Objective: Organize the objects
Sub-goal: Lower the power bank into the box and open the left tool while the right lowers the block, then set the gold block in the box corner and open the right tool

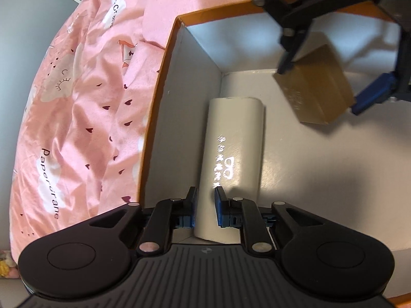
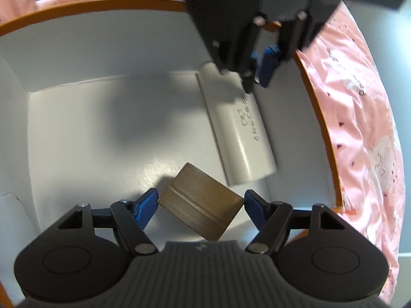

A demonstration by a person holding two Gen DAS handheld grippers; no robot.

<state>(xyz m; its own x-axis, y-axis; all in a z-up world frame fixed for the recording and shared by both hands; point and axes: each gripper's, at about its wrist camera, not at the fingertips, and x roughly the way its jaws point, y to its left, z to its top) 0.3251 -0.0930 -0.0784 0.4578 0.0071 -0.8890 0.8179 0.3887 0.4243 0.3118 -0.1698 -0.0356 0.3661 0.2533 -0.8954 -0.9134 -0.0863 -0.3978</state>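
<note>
So the step in hand looks like the gold box (image 2: pixel 201 201) getting set down inside the big white carton (image 2: pixel 77 118). It's best lowered flat and squared up before the pads are backed off, since it sits skewed between the blue pads right now, at the bottom centre of the right wrist view. The right gripper (image 2: pixel 199 205) is spread wide around it, and the pads seem to touch only its corners, so whether it's truly clamped can't be told. A corner grip like that could probably let it twist.

The box itself is a small brushed-gold block with a crease line along one face.

Further up and right of it, the white case (image 2: pixel 241 133) is lying by the carton's right wall. It's long, rounded and has silvery lettering. The left gripper (image 1: pixel 205 200) is closed to its narrowest, with the case's near end sitting between the pads.

Beyond the orange rim, pink bedding (image 1: pixel 84 97) is seen.
</note>
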